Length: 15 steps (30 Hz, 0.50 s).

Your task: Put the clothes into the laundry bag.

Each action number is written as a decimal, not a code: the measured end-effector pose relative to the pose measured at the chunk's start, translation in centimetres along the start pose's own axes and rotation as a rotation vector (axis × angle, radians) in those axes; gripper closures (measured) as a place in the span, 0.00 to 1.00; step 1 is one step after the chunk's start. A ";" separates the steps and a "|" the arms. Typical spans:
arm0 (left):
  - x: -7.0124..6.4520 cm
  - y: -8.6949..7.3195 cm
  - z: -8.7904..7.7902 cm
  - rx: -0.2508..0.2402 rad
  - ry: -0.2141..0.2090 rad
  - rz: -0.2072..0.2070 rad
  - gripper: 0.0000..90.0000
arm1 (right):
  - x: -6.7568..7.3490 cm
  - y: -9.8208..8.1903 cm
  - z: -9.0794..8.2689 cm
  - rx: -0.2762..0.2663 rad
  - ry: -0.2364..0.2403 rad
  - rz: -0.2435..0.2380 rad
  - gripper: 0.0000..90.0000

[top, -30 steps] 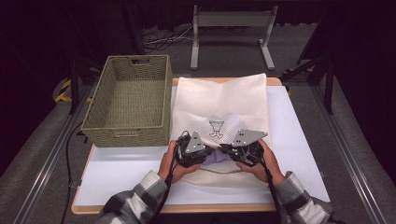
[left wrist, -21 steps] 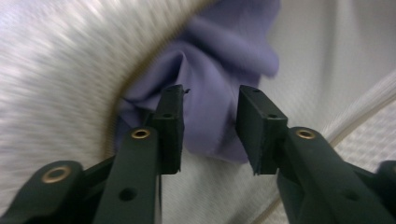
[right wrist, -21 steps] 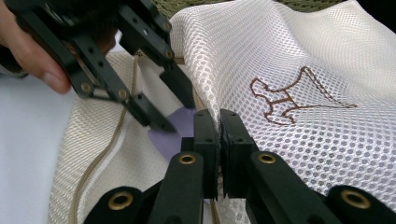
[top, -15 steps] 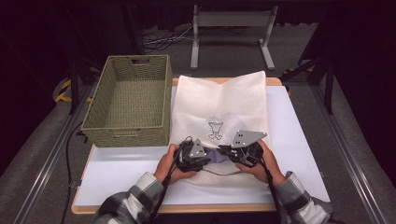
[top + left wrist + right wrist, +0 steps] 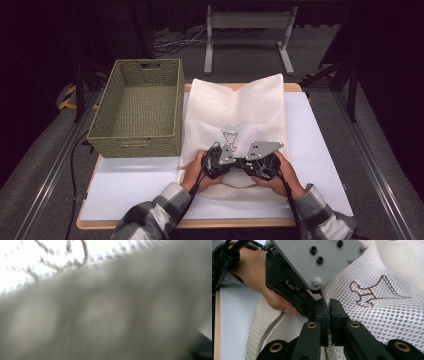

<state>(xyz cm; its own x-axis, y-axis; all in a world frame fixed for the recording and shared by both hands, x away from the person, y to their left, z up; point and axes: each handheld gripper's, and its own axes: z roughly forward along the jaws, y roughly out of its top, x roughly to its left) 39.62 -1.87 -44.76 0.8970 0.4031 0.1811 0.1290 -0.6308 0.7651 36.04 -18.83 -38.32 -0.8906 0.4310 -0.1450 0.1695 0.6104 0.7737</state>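
Note:
A white mesh bag with a brown embroidered figure lies flat on the white table. Both grippers meet at its near edge, almost touching. My right gripper is shut, with a fold of the mesh pinched between its pads. My left gripper sits just left of it, its grey plate close in the right gripper view. Its jaws have just been closing, and blurred mesh is bunched right against its camera. A tan drawstring runs along the bag's edge.
A woven olive basket stands on the table's left side, touching the bag's left edge. A metal stand is on the floor behind the table. Bare table surface lies to the right of the bag and in front of the basket.
My left gripper has shifted right and slightly down onto the bag's near edge, closing in on the right gripper. The right gripper has stayed put on the mesh.

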 end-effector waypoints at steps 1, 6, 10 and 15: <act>0.0 0.2 0.1 -0.026 0.000 -0.021 0.96 | 0.0 0.0 0.0 0.000 0.001 0.001 0.96; 0.1 0.5 0.2 -0.072 0.066 -0.062 0.96 | 0.0 0.0 0.0 -0.003 0.004 0.008 0.96; 0.6 0.2 0.0 -0.073 0.147 -0.124 0.96 | 0.1 -0.1 0.4 0.013 -0.002 0.006 0.96; 0.8 0.0 -0.2 -0.052 0.198 -0.142 0.97 | 0.1 -0.3 0.8 0.040 -0.010 0.002 0.96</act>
<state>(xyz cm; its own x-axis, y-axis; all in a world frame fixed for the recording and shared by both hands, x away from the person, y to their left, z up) 40.30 -1.41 -44.53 0.7707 0.6105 0.1826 0.2214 -0.5253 0.8216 36.21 -18.42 -39.03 -0.8859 0.4390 -0.1499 0.1883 0.6356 0.7487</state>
